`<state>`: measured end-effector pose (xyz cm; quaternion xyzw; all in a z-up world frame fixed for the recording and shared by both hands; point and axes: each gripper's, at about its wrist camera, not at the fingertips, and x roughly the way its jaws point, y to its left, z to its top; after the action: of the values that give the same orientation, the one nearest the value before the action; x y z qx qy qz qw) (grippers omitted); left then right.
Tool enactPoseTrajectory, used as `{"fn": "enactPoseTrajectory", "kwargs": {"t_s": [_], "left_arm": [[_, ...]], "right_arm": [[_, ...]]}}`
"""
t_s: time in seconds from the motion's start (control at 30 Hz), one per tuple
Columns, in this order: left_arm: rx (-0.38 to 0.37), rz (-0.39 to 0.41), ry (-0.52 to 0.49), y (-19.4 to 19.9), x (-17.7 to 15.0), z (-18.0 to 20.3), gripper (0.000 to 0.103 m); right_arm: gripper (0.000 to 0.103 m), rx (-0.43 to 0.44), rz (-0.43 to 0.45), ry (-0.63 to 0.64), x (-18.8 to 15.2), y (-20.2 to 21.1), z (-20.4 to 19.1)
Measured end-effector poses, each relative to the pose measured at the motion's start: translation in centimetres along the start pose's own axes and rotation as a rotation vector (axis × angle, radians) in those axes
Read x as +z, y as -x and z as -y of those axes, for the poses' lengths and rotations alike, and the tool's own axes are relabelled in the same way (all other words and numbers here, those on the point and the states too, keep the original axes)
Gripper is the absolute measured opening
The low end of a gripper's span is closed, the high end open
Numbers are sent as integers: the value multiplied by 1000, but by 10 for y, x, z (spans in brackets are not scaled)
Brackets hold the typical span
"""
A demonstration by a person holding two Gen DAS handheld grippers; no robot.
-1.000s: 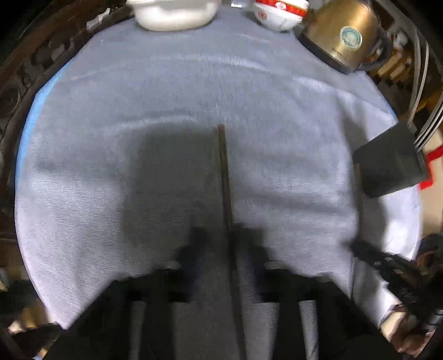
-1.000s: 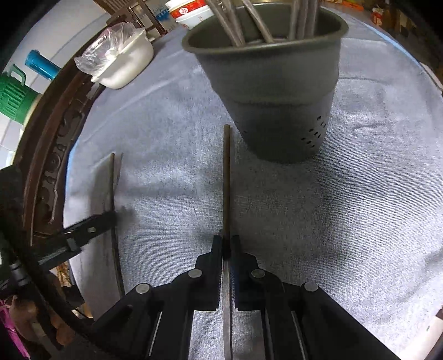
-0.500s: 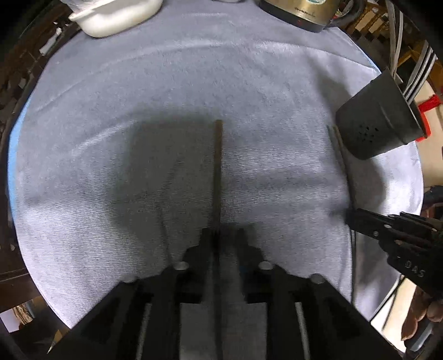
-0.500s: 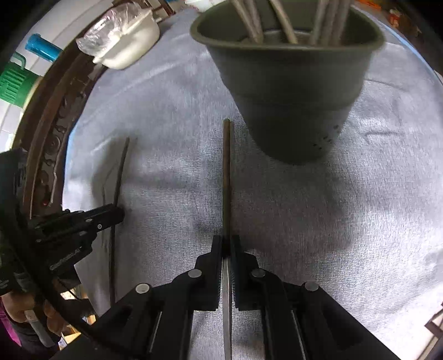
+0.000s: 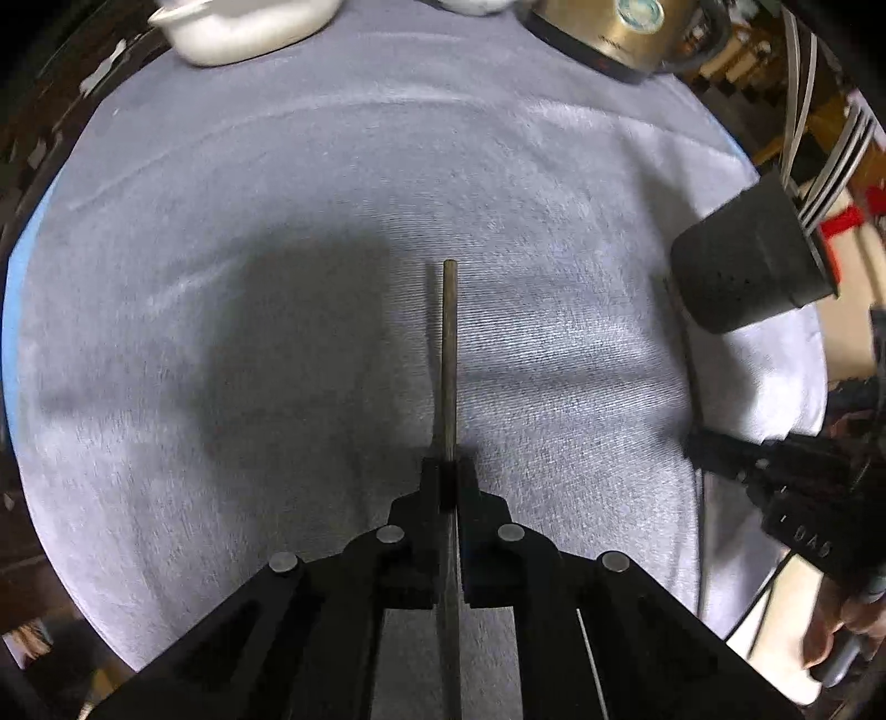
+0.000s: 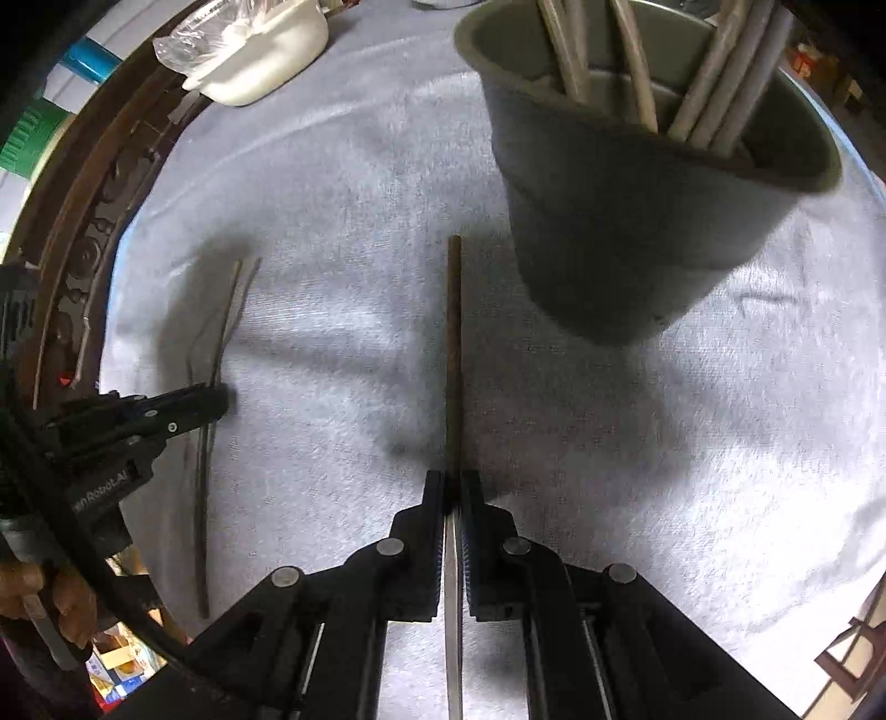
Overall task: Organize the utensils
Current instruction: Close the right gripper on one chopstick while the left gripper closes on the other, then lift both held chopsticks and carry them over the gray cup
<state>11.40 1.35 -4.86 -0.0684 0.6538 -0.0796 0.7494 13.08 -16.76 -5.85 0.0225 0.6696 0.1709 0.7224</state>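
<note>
In the left wrist view my left gripper (image 5: 448,471) is shut on a thin dark chopstick (image 5: 449,354) that sticks out forward over the grey cloth. My right gripper (image 6: 454,482) is likewise shut on a second chopstick (image 6: 454,343), whose tip lies just left of the grey utensil holder (image 6: 637,221); the holder has several utensils standing in it. The holder (image 5: 747,266) sits far right in the left wrist view, with the right gripper (image 5: 698,443) below it. In the right wrist view the left gripper (image 6: 221,399) is at the left, gripping its chopstick (image 6: 202,526).
A grey cloth (image 5: 277,166) covers the round table, which has a dark carved wooden rim (image 6: 83,249). A white dish (image 5: 243,22) and a gold kettle (image 5: 620,27) stand at the far edge. A person's hand (image 6: 50,603) holds the left gripper's handle.
The left jaws stood slightly apart around the chopstick half a second ago and are closed on it again. The holder looms larger and further right in the right wrist view.
</note>
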Motion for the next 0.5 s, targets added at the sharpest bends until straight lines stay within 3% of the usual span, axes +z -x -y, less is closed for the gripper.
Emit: {"fn": "enactPoseTrajectory", "kwargs": {"t_s": [0.17, 0.33, 0.5], "left_arm": [[-57, 101, 73, 27, -10, -16, 5], [-99, 278, 131, 67, -26, -30, 5], [-73, 540, 131, 108, -32, -20, 5]], "right_arm": [[6, 42, 89, -1, -21, 17, -5], [6, 84, 234, -12, -38, 50, -1], [6, 68, 508, -42, -52, 98, 5]]}}
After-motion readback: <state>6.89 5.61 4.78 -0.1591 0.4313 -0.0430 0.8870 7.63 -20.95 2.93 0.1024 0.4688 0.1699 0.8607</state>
